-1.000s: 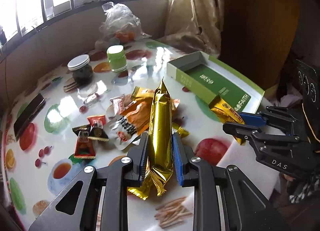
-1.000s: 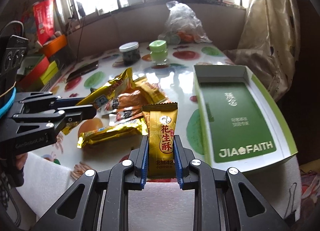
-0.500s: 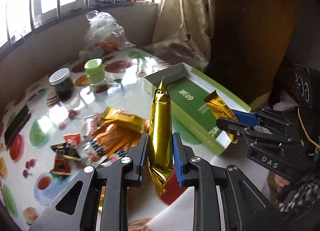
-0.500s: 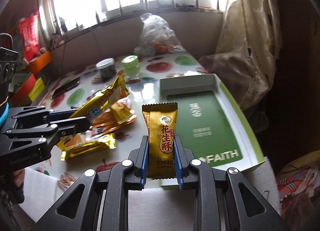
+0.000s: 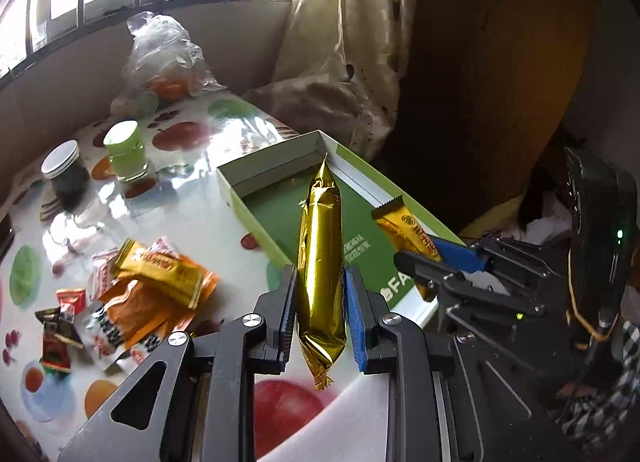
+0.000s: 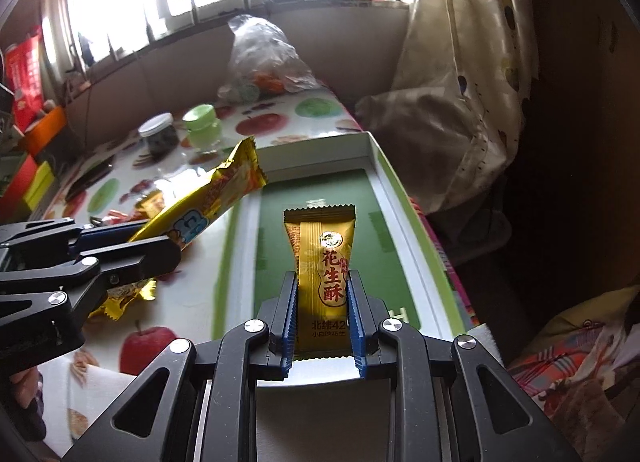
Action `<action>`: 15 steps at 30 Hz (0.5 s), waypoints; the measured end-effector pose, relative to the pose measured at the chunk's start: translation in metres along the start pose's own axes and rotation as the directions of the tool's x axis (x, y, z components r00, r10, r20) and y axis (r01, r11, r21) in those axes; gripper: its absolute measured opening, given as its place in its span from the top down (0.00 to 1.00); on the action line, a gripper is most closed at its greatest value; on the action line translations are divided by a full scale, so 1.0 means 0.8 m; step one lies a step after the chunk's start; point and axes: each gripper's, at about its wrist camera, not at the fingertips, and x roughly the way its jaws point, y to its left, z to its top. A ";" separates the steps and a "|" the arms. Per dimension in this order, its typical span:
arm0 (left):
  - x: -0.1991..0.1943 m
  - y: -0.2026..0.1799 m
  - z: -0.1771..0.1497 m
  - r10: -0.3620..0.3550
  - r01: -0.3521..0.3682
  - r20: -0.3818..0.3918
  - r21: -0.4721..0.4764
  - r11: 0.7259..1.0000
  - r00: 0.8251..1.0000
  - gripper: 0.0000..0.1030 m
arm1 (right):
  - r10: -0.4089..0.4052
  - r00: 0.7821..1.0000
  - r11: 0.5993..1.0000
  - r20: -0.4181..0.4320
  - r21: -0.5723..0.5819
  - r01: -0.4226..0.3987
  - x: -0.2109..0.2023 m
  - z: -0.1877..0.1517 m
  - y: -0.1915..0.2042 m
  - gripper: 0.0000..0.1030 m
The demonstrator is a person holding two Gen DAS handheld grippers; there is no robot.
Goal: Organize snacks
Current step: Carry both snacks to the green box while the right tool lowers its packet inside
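hiding box (image 6: 404, 197) print, prob, peanut bar (image 6: 325, 274).

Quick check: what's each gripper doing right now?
Left gripper: shut on a long shiny gold foil packet.
Right gripper: shut on a flat gold peanut-candy wrapper.

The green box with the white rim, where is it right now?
The green box lies open on the fruit-patterned table, at its right edge beside the curtain. In both wrist views it sits just beyond the two held snack packets.

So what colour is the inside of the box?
Green, with white walls; box shows best in the right wrist view.
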 end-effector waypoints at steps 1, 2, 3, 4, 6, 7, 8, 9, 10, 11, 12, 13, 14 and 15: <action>0.005 -0.002 0.001 -0.007 0.007 -0.007 -0.007 1.000 1.000 0.76 | -0.004 1.000 1.000 -0.003 0.003 0.004 0.003 0.000 -0.003 0.79; 0.010 -0.003 0.003 -0.018 0.018 -0.017 -0.020 1.000 1.000 0.76 | -0.009 1.000 1.000 -0.007 0.005 0.009 0.006 0.000 -0.006 0.79; 0.017 -0.003 0.004 -0.029 0.028 -0.026 -0.036 0.999 0.999 0.76 | -0.011 1.000 1.000 -0.009 0.006 0.012 0.008 0.001 -0.008 0.79; 0.023 -0.004 0.006 -0.028 0.026 -0.035 -0.046 0.999 0.999 0.76 | -0.015 1.000 1.000 -0.014 0.007 0.015 0.011 0.001 -0.011 0.79; 0.032 -0.008 0.006 -0.015 0.013 -0.042 -0.047 0.999 0.999 0.76 | -0.021 0.999 1.000 -0.025 0.008 0.021 0.019 0.003 -0.016 0.79; 0.037 -0.008 0.008 -0.016 0.013 -0.052 -0.056 0.998 0.999 0.76 | -0.026 0.999 1.000 -0.033 0.006 0.026 0.023 0.004 -0.018 0.79; 0.041 -0.008 0.009 -0.020 0.017 -0.058 -0.062 0.998 0.998 0.76 | -0.030 0.999 1.000 -0.037 0.006 0.030 0.026 0.004 -0.020 0.79; 0.044 -0.009 0.011 -0.022 0.018 -0.059 -0.063 0.998 0.998 0.76 | -0.032 0.999 0.999 -0.040 0.006 0.032 0.029 0.004 -0.022 0.79; 0.048 -0.010 0.012 -0.021 0.017 -0.064 -0.069 0.997 0.998 0.76 | -0.036 0.998 0.999 -0.046 0.004 0.036 0.033 0.005 -0.024 0.79; 0.050 -0.009 0.013 -0.022 0.018 -0.067 -0.072 0.997 0.997 0.76 | -0.039 0.998 0.999 -0.050 0.004 0.039 0.035 0.005 -0.025 0.79; 0.054 -0.010 0.014 -0.026 0.020 -0.073 -0.074 0.997 0.997 0.76 | -0.043 0.998 0.999 -0.055 0.001 0.043 0.038 0.006 -0.027 0.79; 0.058 -0.010 0.015 -0.028 0.021 -0.082 -0.080 0.997 0.996 0.76 | -0.046 0.997 0.999 -0.060 0.001 0.046 0.041 0.006 -0.028 0.79; 0.061 -0.011 0.016 -0.031 0.024 -0.086 -0.083 0.996 0.996 0.76 | -0.049 0.997 0.999 -0.064 0.001 0.049 0.043 0.006 -0.029 0.79; 0.064 -0.012 0.016 -0.034 0.026 -0.088 -0.083 0.996 0.996 0.76 | -0.051 0.997 0.999 -0.065 -0.001 0.051 0.045 0.005 -0.029 0.79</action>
